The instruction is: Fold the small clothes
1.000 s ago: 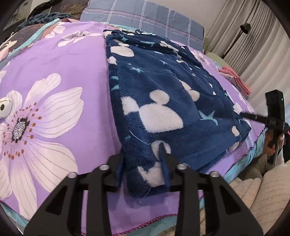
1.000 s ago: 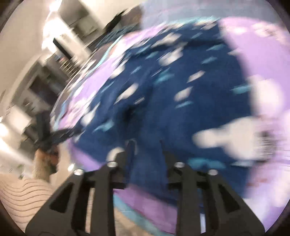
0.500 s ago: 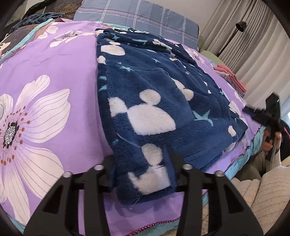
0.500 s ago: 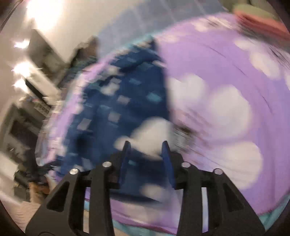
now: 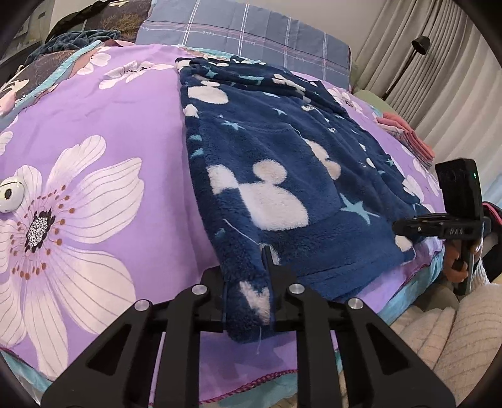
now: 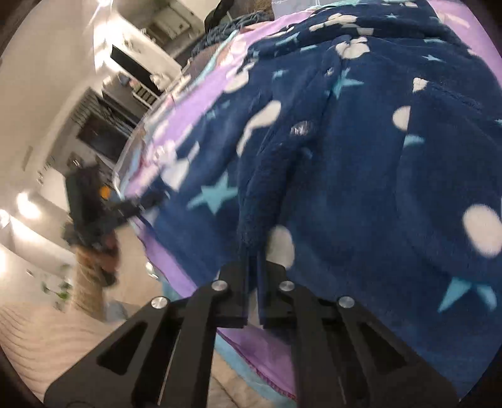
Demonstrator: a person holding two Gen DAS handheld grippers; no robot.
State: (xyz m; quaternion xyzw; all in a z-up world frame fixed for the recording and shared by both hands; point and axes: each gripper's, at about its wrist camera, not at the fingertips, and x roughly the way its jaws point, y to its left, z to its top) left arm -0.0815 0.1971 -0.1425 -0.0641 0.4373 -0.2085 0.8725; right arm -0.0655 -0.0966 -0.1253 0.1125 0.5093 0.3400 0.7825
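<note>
A navy fleece garment [image 5: 276,175] with white mouse-head shapes and light-blue stars lies flat on a purple floral bedspread [image 5: 103,125]. My left gripper [image 5: 248,282] is shut on the garment's near left corner at the bed's front edge. My right gripper [image 6: 254,266] is shut on the garment's [image 6: 360,141] near edge fold; its jaws are almost together with fleece between them. The right gripper also shows in the left wrist view [image 5: 408,226], at the garment's near right corner. The left gripper shows blurred in the right wrist view [image 6: 150,201].
A grey plaid pillow [image 5: 251,28] lies at the head of the bed. A stack of folded pink clothes [image 5: 404,131] sits at the far right edge. Beige curtains [image 5: 448,62] and a black floor lamp [image 5: 417,44] stand beyond. The bed's front edge is right below both grippers.
My right gripper swung back to the garment's near right corner and closed on its edge. My left gripper kept its hold on the near left corner.
</note>
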